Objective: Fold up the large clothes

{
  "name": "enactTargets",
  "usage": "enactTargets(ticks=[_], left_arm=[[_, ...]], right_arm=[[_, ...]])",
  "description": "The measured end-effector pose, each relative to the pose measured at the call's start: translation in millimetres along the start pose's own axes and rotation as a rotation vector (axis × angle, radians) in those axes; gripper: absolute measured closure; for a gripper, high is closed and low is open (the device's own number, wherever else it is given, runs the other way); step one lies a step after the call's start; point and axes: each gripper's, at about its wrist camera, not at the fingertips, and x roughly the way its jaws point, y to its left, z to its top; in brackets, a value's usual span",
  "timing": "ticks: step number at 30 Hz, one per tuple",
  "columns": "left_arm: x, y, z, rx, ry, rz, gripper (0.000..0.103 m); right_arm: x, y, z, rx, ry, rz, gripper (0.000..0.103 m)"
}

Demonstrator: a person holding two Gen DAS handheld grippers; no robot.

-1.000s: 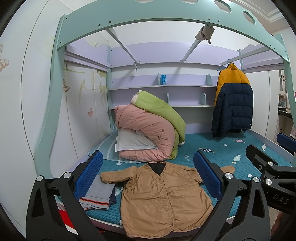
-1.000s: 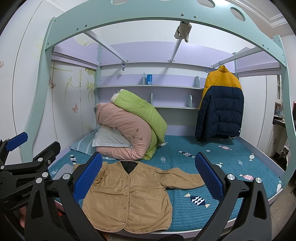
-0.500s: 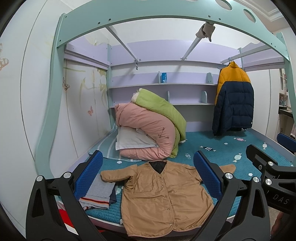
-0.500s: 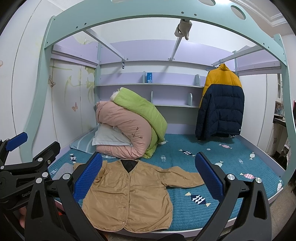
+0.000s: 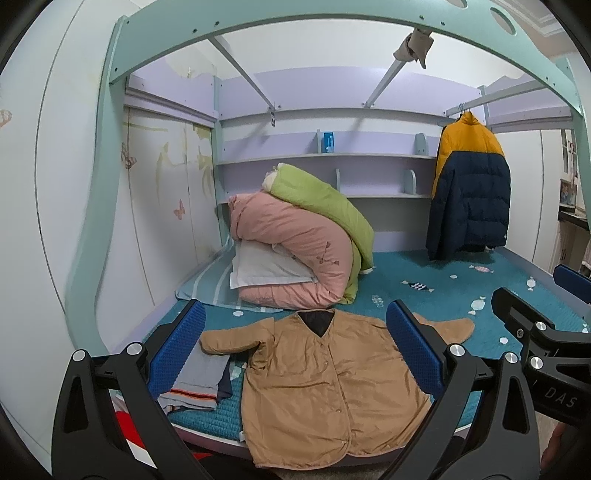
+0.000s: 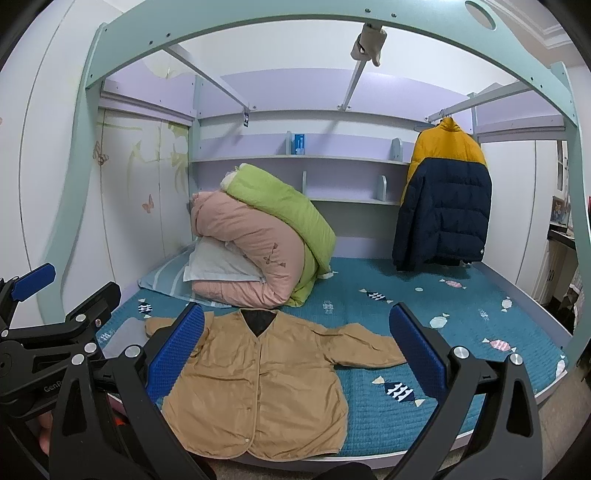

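A tan button-front jacket (image 5: 325, 384) lies flat, front up, on the teal bed at its near edge, sleeves spread out; it also shows in the right wrist view (image 6: 258, 380). My left gripper (image 5: 295, 350) is open and empty, held in the air short of the bed, above the jacket's left half. My right gripper (image 6: 295, 350) is open and empty, also short of the bed, over the jacket's right half and right sleeve (image 6: 362, 347). Neither touches the cloth.
A small folded stack of clothes (image 5: 201, 380) lies left of the jacket. Rolled pink and green quilts (image 5: 295, 243) and a white pillow sit at the back left. A yellow-and-navy puffer coat (image 5: 469, 192) hangs at the back right. The bed frame arch (image 5: 295, 22) spans overhead.
Both views have tilted down slightly and drawn a little nearer the bed. The jacket has not moved and both grippers stay open.
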Motion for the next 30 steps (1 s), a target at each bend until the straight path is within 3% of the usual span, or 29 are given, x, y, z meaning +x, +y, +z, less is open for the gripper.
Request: enactTargets(ticks=[16,24,30], left_arm=[[85.7,-8.2,-18.7,0.012,0.179,-0.002,0.005],[159.0,-10.2,-49.7,0.004,0.331,-0.025,0.005],[226.2,5.0,-85.1,-0.042,0.478,-0.045,0.005]], right_arm=[[82.7,-3.5,-23.2,0.017,0.170,0.009,0.006],[147.1,-4.5,-51.4,0.027,0.298,0.004,0.006],[217.2,7.3,-77.8,0.040,0.400,0.034,0.006]])
